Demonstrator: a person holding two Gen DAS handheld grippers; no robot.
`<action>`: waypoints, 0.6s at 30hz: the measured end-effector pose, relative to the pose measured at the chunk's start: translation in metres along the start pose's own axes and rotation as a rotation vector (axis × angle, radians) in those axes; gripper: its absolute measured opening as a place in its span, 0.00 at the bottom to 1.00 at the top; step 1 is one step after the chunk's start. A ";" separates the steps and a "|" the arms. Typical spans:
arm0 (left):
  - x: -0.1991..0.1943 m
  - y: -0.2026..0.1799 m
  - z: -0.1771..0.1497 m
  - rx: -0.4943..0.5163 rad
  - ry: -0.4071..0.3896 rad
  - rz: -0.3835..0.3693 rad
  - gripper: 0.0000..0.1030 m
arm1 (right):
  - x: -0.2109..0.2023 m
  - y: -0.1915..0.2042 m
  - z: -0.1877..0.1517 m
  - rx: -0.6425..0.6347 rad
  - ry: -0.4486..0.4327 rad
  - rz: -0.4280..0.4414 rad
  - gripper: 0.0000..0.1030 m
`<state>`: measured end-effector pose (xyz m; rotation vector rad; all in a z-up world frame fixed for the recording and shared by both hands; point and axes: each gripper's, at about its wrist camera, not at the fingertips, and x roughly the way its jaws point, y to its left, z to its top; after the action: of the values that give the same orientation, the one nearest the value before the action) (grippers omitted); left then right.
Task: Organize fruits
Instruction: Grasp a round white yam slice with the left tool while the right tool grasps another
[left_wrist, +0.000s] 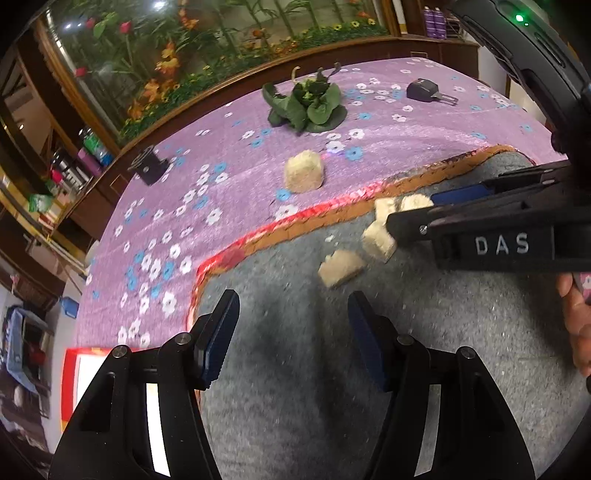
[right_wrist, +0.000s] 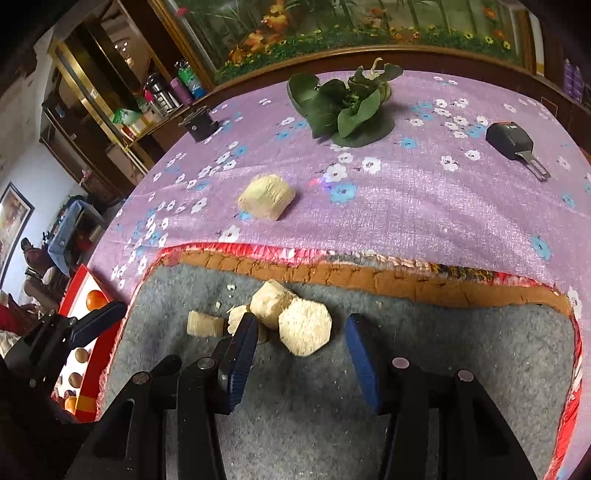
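Our left gripper (left_wrist: 291, 332) and right gripper (right_wrist: 301, 354) both unclenched, grasping nothing, above grey mat (right_wrist: 332, 424); pale chunks (right_wrist: 288, 317) ahead.

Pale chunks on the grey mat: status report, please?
Left gripper open, empty. Right gripper open, fingers flanking pale chunks on grey mat, not gripping. Nothing blocking.

Materials and finishes, tabletop

Purple floral tablecloth (right_wrist: 424, 206): woven cloth, faint sheen. Grey mat (right_wrist: 303, 424): fuzzy matt felt, orange-red border. Pale chunks (right_wrist: 304, 326): fibrous, rough, matt.
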<state>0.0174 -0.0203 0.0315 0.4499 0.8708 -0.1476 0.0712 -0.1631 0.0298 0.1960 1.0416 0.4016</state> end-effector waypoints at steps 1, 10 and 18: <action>0.002 -0.002 0.003 0.012 0.000 -0.007 0.60 | 0.001 -0.002 0.000 0.007 -0.001 0.005 0.47; 0.029 -0.013 0.017 0.127 0.050 -0.134 0.60 | -0.001 -0.015 0.002 0.071 0.039 0.107 0.27; 0.024 -0.017 0.013 0.175 0.022 -0.202 0.28 | -0.003 -0.034 0.005 0.178 0.068 0.228 0.27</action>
<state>0.0367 -0.0398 0.0151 0.5269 0.9280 -0.4079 0.0821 -0.1950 0.0228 0.4661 1.1269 0.5240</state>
